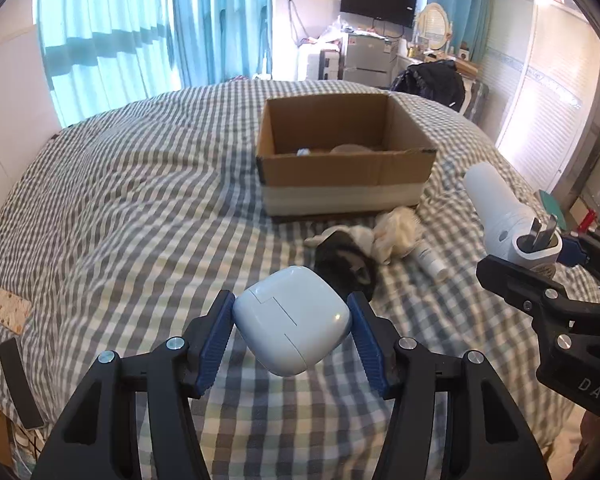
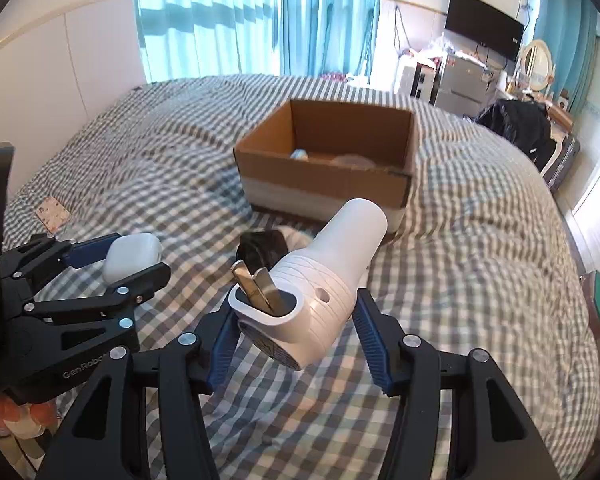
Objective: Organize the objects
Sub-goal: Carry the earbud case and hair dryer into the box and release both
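My left gripper (image 1: pixel 292 320) is shut on a white earbud case (image 1: pixel 292 322) and holds it above the checked bed. It also shows in the right wrist view (image 2: pixel 132 254), at the left. My right gripper (image 2: pixel 296 320) is shut on a white plug-in device with metal prongs (image 2: pixel 324 280), lifted off the bed; it shows at the right of the left wrist view (image 1: pixel 504 224). An open cardboard box (image 1: pixel 340 200) stands on the bed ahead, with a couple of small items inside. It also shows in the right wrist view (image 2: pixel 324 188).
A black-and-white cloth bundle (image 1: pixel 348 252), a cream cloth (image 1: pixel 396 228) and a white tube (image 1: pixel 432 260) lie before the box. A patterned card (image 1: pixel 10 310) lies at the bed's left. Curtains, a TV and a fridge stand behind.
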Demonstrator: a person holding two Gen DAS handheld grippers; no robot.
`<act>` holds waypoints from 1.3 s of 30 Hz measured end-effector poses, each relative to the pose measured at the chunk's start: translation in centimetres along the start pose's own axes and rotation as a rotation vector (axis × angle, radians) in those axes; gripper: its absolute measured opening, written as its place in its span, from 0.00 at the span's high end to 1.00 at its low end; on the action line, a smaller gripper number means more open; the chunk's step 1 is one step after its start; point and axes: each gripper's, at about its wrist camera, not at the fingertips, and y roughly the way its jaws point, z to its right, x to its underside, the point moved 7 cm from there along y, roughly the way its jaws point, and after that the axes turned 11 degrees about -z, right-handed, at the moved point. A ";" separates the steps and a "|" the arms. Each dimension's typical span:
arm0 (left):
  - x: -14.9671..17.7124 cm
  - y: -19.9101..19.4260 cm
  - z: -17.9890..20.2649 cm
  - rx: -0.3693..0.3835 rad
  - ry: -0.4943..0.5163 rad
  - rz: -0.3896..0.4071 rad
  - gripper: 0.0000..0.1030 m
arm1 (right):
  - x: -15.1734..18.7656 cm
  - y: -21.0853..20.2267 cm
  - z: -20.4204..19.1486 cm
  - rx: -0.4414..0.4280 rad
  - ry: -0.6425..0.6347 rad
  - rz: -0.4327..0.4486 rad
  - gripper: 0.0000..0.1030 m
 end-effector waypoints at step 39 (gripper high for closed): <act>-26.3 15.6 0.8 0.036 0.073 -0.041 0.43 | -23.3 9.6 8.8 -0.025 -0.019 0.080 0.47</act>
